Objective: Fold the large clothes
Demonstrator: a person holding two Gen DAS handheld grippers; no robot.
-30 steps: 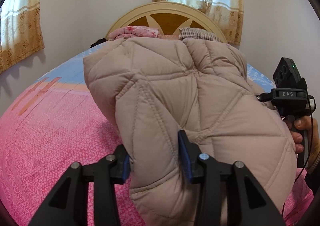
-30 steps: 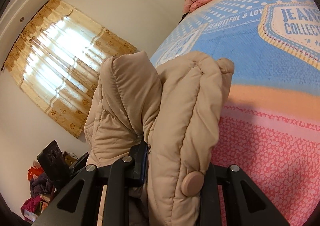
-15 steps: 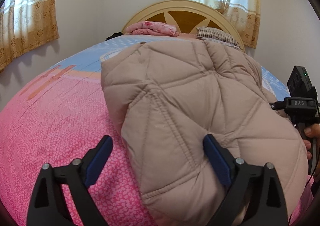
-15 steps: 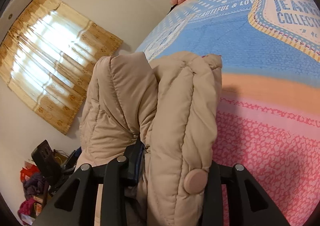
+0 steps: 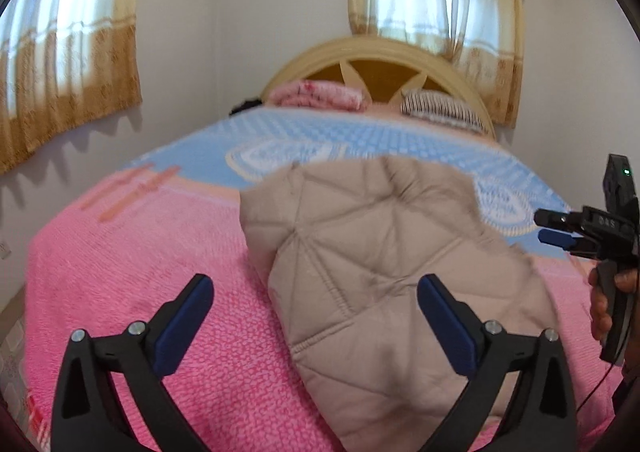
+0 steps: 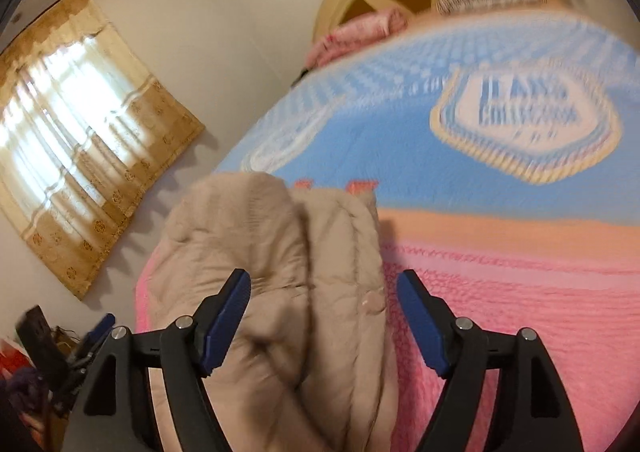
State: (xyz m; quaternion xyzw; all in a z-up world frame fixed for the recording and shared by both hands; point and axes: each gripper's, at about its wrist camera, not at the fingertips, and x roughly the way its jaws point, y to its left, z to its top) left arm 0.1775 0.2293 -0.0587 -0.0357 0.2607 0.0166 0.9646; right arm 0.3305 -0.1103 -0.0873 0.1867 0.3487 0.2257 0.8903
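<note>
A beige quilted puffer jacket (image 5: 372, 264) lies folded in a thick bundle on the pink part of the bedspread (image 5: 132, 276). My left gripper (image 5: 316, 316) hovers above its near edge, jaws still opening and spread wide, pads clear of the cloth. In the right wrist view the jacket (image 6: 256, 252) shows its stacked side folds and a round snap button (image 6: 371, 302). My right gripper (image 6: 324, 312) is above it, jaws opening, pads off the fabric with the folds below the gap. The right gripper (image 5: 560, 230) also appears at the right edge of the left wrist view, held by a hand (image 5: 604, 308).
The bed runs back to a rounded wooden headboard (image 5: 380, 64), with a folded pink blanket (image 5: 320, 94) and a striped pillow (image 5: 440, 110) against it. Curtained windows (image 5: 68, 64) are on the walls. Clutter (image 6: 24, 372) sits on the floor at the bed's left side.
Both grippers, shut on the jacket a second ago, have opened and let it go. Both have risen and drawn back, and the jacket now rests lower on the bedspread.
</note>
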